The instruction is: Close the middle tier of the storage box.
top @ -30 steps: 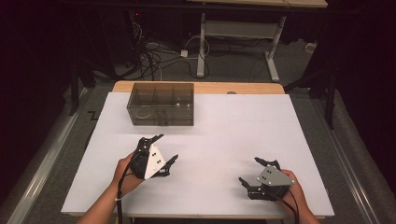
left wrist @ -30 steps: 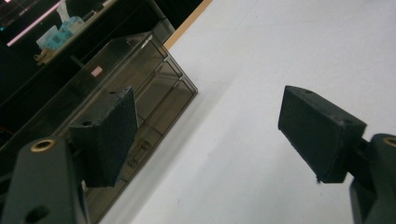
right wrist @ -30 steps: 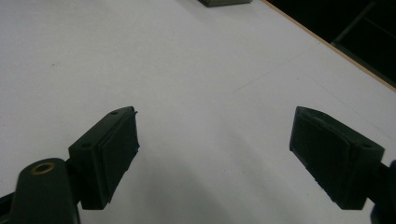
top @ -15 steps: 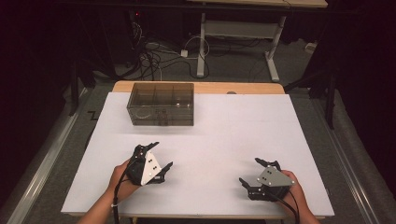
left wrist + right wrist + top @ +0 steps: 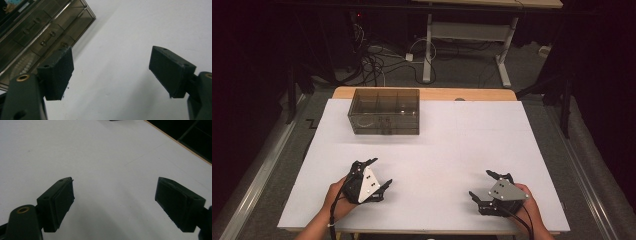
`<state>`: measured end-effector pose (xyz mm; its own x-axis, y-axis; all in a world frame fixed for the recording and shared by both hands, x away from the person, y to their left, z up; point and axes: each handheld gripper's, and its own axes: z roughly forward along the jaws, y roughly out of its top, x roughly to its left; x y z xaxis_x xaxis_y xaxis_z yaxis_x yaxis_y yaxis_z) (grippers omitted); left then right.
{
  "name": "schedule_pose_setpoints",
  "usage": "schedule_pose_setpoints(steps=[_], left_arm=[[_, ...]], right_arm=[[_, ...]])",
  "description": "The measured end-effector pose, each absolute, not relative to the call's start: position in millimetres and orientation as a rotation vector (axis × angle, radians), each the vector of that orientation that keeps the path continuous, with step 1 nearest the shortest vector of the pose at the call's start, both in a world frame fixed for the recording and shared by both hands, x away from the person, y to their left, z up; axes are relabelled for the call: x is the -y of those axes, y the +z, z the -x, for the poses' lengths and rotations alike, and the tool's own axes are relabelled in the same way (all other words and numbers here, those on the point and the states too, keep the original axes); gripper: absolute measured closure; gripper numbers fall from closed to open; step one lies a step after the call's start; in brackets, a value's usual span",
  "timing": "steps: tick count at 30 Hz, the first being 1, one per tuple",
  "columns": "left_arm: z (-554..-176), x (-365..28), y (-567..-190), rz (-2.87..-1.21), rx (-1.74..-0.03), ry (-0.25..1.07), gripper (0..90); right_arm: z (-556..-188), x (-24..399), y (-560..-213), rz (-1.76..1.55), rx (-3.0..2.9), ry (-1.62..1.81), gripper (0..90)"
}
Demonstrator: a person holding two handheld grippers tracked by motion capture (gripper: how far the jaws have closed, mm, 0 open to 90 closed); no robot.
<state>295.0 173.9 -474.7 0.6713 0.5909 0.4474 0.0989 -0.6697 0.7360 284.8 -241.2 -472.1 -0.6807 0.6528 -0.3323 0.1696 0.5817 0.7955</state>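
- We hold the left gripper low over the near-left part of the white bench, its grey three-cornered plate facing up and its tips aimed away from us and a little to the right.
- In the left gripper view its two black fingers stand spread wide, with bare white surface between them — nothing is pinched.
- We hold the right gripper over the near-right part of the bench, well apart from the left one, its tips pointing leftward across the surface.
- In the right gripper view its fingers are likewise spread wide with plain white bench between them, gripping nothing.
- The smoky, see-through drawer box sits at the far-left part of the bench, close to the far edge, well apart from both grippers and nearer to the left one.
- From above we see dividers splitting its top into three compartments side by side.
- In the left gripper view the drawer box fills the upper-left corner, seen tilted; small knobbed drawer fronts show through the tinted plastic, and a pale string of what looks like beads lies in one drawer — we cannot tell which from this angle.
- All the drawers we can see look pushed in.
- A strip of bare wood shows along the bench's far edge, beyond the white covering.
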Motion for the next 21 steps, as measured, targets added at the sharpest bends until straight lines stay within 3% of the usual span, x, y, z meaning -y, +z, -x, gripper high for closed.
schedule_pose_setpoints(steps=[21], left_arm=[[-278, -197, -490, -2.196, -0.595, 0.861, 19.6]], right_arm=[[-284, 244, -474, -0.659, -2.197, 1.006, 16.4]])
